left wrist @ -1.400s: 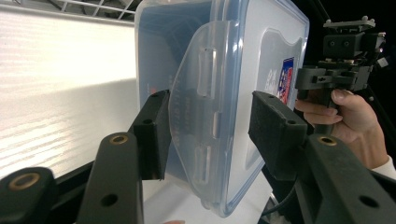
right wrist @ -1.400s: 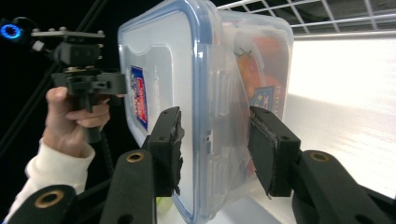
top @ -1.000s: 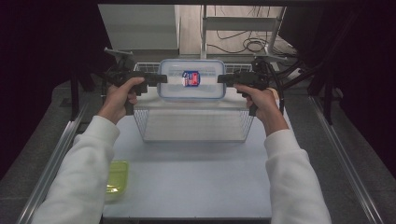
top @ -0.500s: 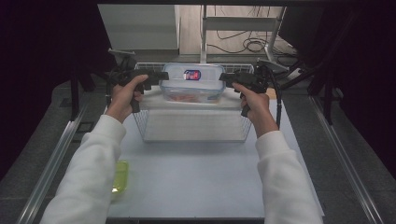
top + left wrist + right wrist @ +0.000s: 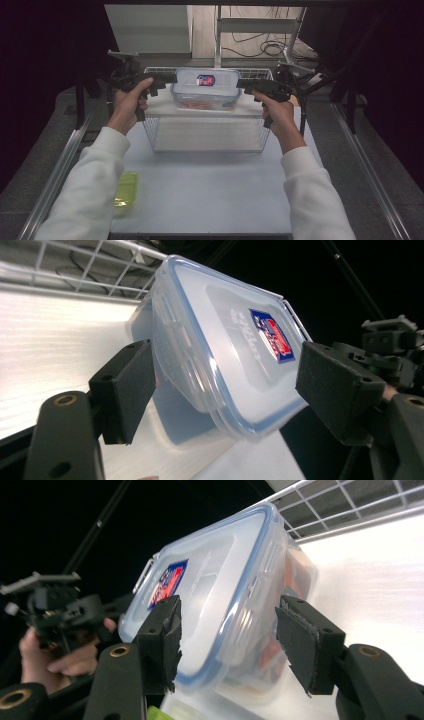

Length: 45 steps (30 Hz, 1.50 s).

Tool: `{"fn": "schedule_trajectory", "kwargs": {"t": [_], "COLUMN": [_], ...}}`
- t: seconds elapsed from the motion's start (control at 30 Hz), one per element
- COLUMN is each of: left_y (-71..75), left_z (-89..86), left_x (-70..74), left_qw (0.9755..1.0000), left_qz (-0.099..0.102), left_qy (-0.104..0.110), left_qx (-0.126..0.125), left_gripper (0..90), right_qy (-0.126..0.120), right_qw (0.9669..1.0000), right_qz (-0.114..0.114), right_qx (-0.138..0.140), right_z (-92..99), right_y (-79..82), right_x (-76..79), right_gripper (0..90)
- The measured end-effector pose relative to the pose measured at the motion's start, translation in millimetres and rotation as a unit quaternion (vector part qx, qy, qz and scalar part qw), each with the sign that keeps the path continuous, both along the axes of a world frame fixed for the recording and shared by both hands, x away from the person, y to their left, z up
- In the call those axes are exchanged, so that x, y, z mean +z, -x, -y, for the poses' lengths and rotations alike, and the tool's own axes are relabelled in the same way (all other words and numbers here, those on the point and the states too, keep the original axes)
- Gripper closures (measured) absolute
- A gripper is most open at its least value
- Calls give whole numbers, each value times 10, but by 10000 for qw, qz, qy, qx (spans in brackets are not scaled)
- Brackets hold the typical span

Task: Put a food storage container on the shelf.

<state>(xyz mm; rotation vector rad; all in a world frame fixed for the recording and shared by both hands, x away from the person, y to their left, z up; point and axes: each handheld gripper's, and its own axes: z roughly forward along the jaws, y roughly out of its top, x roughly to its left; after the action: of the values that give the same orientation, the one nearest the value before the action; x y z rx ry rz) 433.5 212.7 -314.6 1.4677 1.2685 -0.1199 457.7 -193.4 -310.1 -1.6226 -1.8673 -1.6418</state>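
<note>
Your left gripper [image 5: 170,79] and right gripper [image 5: 241,83], jaws just opening and parted, flank the lidded food container [image 5: 206,87] in the wire basket [image 5: 155,131]; a yellow-green lid [image 5: 124,193] lies near your left sleeve.

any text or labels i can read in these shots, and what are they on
Blue and red sticker on the lid of the clear plastic container: it carries white lettering, too blurred to read.
Raised lettering moulded into the lid beside the sticker: too faint to read.
No other text shows.
</note>
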Motion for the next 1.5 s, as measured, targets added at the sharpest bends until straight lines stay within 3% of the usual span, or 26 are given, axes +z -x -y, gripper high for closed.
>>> {"fn": "schedule_trajectory", "kwargs": {"t": [0.13,0.27,0.5,0.6,0.7,0.8,0.83,0.87,0.9,1.03,1.1,1.27,1.5], "left_y": [112,238,447,532,610,675,675,692,719,741,737,730,724], "left_z": [1,15,9,7,-1,-6,-6,-7,-5,17,36,70,45], "left_x": [37,42,-1,-51,-106,-151,-151,-164,-186,-212,-219,-227,-230], "left_qw": [9998,9989,9976,9972,9969,9965,9965,9963,9962,9964,9963,9960,9958], "left_qz": [181,354,526,568,596,617,617,622,627,601,595,582,592], "left_qy": [-54,-149,-357,-395,-451,-486,-486,-498,-506,-478,-478,-487,-503], "left_qx": [-112,-255,-257,-266,-265,-288,-288,-309,-331,-368,-402,-472,-489], "left_gripper": [232,231,237,241,242,243,243,243,243,243,243,243,242], "right_qy": [226,287,452,637,814,1028,1028,1179,1229,1334,1344,1329,1212], "right_qw": [9992,9977,9947,9917,9885,9844,9844,9809,9795,9752,9749,9778,9820], "right_qz": [277,538,792,958,1068,1142,1142,1186,1216,1279,1272,1227,1202], "right_qx": [160,300,481,580,703,862,862,991,1037,1218,1235,1055,814], "right_z": [31,74,136,144,128,76,76,21,-2,-160,-234,-349,-320], "right_y": [98,208,396,463,531,573,573,582,581,550,519,426,356], "right_x": [55,73,20,-15,-62,-108,-108,-140,-152,-227,-268,-339,-337], "right_gripper": [435,442,472,501,585,739,739,831,863,890,891,891,892]}}
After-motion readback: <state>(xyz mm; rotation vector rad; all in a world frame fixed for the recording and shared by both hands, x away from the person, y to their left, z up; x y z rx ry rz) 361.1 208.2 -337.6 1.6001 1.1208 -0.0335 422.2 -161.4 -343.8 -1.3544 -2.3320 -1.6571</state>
